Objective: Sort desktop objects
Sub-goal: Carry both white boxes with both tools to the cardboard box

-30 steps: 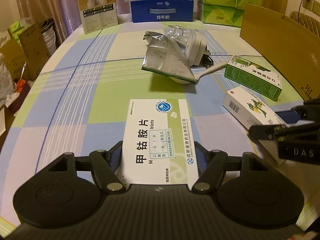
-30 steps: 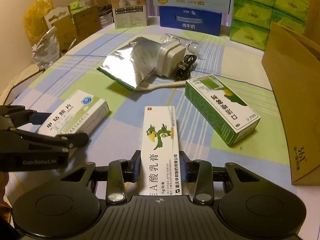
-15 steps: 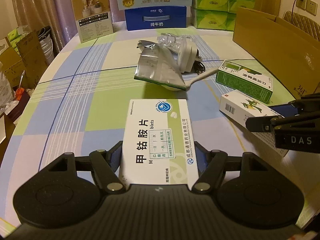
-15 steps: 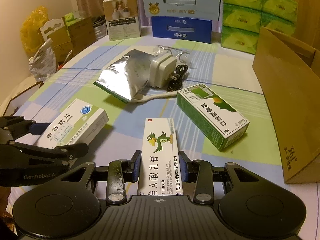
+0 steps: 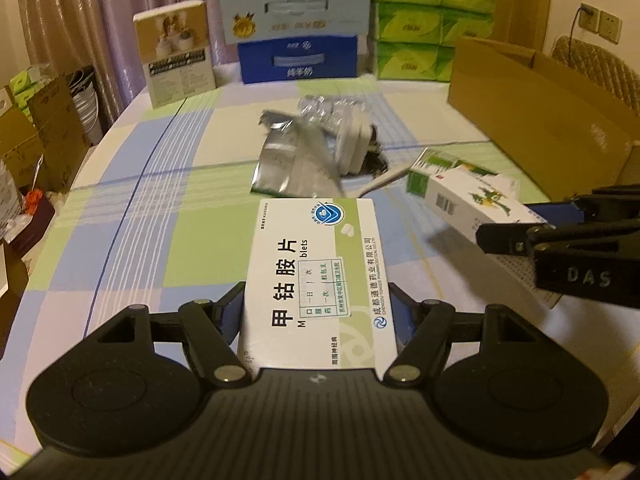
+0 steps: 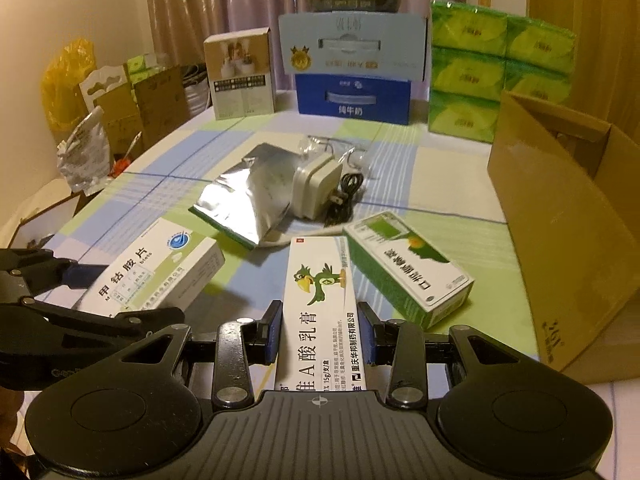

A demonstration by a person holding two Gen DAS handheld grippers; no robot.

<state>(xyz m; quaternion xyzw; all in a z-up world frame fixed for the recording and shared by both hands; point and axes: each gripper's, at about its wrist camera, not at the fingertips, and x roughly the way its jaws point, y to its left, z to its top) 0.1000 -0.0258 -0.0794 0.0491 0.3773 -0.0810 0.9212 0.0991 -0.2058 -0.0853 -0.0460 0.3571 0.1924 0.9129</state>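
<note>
Right, your left hand-held gripper (image 5: 316,312) is clamped on the white tablet box (image 5: 316,276), your right hand-held gripper (image 6: 320,338) on the parrot ointment box (image 6: 320,304). Both boxes are lifted above the checked bench (image 5: 132,232), short of the silver foil pouch (image 6: 244,204).

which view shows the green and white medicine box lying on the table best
The right wrist view: the green and white medicine box lies whole and unobstructed beside the held parrot-print box. In the left wrist view the green and white medicine box is far, blurred and partly hidden behind that parrot-print box.
</note>
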